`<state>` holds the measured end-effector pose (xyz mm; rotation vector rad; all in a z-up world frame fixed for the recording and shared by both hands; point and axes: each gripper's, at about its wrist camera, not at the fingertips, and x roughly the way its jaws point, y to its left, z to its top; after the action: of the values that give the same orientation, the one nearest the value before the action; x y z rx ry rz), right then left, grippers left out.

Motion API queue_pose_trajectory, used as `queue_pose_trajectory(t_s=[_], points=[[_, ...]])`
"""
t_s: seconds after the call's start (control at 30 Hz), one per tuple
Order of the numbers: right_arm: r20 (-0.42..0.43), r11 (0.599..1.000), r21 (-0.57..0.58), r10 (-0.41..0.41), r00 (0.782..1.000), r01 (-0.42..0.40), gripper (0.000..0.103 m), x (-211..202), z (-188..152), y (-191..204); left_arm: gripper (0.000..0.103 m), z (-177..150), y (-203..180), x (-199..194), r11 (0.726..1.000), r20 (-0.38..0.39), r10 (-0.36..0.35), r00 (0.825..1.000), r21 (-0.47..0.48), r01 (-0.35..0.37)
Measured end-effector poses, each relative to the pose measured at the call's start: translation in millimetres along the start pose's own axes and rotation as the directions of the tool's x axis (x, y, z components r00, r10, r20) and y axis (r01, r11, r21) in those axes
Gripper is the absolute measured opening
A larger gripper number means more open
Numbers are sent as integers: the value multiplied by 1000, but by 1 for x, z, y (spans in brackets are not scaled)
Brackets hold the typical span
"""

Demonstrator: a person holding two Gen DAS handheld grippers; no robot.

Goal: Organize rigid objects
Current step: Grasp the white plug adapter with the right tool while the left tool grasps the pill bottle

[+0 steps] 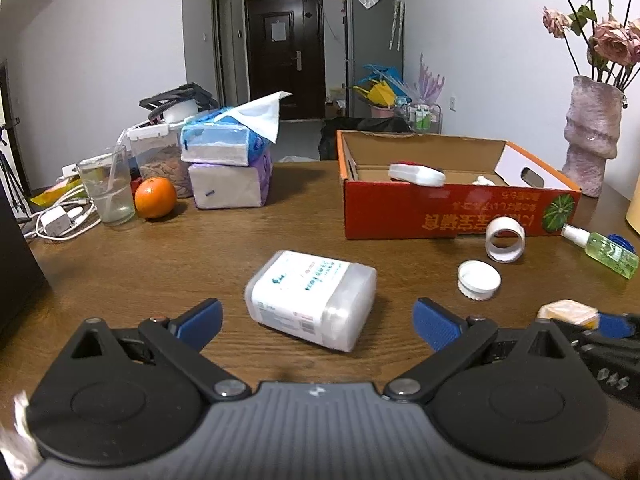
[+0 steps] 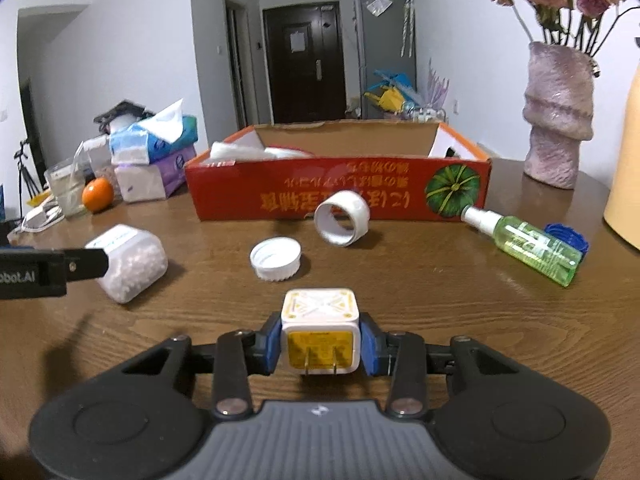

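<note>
On the tabletop (image 2: 400, 300), a cardboard box (image 2: 340, 188) sits toward the back, with a tape roll (image 2: 342, 218) just before it and a bottle cap (image 2: 276, 258) nearer still. A spray bottle (image 2: 528, 242) lies to their right, a cotton-swab container (image 2: 128, 262) to their left. Behind the container stand stacked tissue packs (image 2: 154, 156), an orange (image 2: 97, 195) and a glass (image 2: 66, 190); a vase (image 2: 556, 120) stands right of the box.

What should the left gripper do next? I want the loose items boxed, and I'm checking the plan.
Probably ease the left gripper forward so its open jaws straddle the cotton swab container, then close. The container lies on its side on the table, just ahead between the fingers, ungrasped, while the right gripper already clamps the charger plug and the red cardboard box stands beyond.
</note>
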<state>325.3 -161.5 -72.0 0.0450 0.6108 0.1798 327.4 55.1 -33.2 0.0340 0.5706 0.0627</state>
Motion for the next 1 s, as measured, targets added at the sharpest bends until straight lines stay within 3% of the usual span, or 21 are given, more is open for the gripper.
queue_pose_trajectory(t_s=[0.3,0.63,1.0], points=[[50,998,58,-30,998,27,38,-6,9,-21,103,0,16,19,1000,-9,27,1000,7,-27],[88,995,85,-62,994,54,38,-11,13,-33,103,4,21,38,997,5,-52,999,50,51],[90,991,105,-96,991,86,38,-6,14,-42,103,7,19,71,991,-54,-97,994,88,101]])
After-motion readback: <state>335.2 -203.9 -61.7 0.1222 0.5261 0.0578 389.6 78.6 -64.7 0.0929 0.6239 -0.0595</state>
